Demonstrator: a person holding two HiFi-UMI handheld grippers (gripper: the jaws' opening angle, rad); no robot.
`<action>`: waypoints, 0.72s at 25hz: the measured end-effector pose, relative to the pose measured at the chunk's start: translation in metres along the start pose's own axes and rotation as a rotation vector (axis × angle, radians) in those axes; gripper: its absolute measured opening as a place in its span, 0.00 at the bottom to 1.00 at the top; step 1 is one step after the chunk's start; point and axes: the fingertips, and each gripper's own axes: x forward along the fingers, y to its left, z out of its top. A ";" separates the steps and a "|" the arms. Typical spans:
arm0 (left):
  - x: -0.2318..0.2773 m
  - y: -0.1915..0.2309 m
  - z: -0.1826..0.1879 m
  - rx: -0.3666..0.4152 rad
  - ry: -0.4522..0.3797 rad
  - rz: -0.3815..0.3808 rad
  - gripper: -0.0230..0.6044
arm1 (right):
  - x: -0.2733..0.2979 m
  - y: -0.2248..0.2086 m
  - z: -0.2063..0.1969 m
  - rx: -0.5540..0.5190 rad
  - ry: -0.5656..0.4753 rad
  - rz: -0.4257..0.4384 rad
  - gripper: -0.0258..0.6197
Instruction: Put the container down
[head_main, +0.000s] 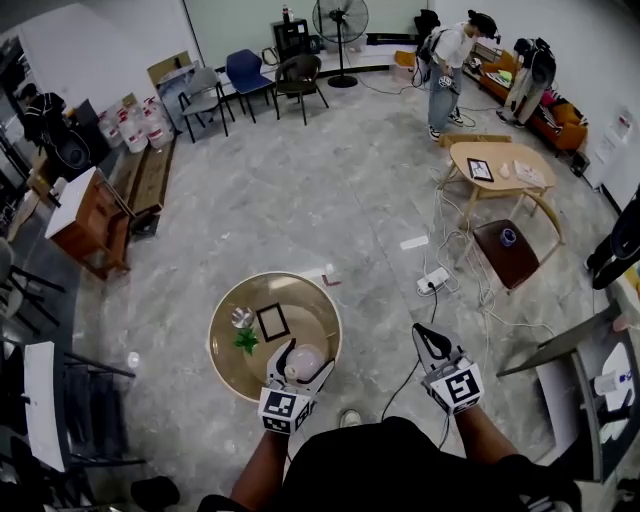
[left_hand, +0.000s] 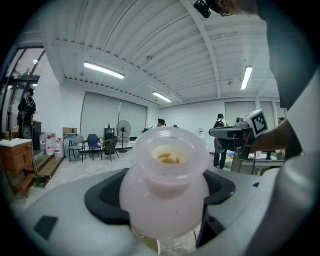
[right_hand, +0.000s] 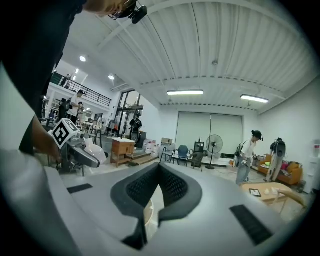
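Note:
The container (head_main: 304, 364) is a translucent white jar with a wide neck. My left gripper (head_main: 303, 362) is shut on it, over the near edge of the round wooden table (head_main: 222, 352). In the left gripper view the container (left_hand: 167, 187) fills the middle, mouth towards the camera, pressed between the dark pads of the left gripper (left_hand: 162, 194). My right gripper (head_main: 429, 341) hovers over the floor to the right of the table, shut with nothing in it. In the right gripper view the pads of the right gripper (right_hand: 159, 176) meet at their tips.
On the round table lie a small glass (head_main: 242, 317), a dark picture frame (head_main: 272, 322) and a green leafy sprig (head_main: 246, 341). A power strip with cables (head_main: 432, 280) trails on the floor at the right. Beyond it stand a brown stool (head_main: 507, 252) and a low table (head_main: 497, 167).

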 end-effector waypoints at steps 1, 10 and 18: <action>0.005 0.006 0.004 0.008 -0.002 0.008 0.69 | 0.009 -0.002 0.000 0.011 -0.006 0.006 0.04; 0.050 0.059 0.015 0.006 0.005 0.101 0.69 | 0.090 -0.017 0.005 0.087 -0.044 0.065 0.04; 0.107 0.118 0.002 -0.039 0.057 0.188 0.69 | 0.184 -0.034 -0.015 0.093 -0.023 0.199 0.04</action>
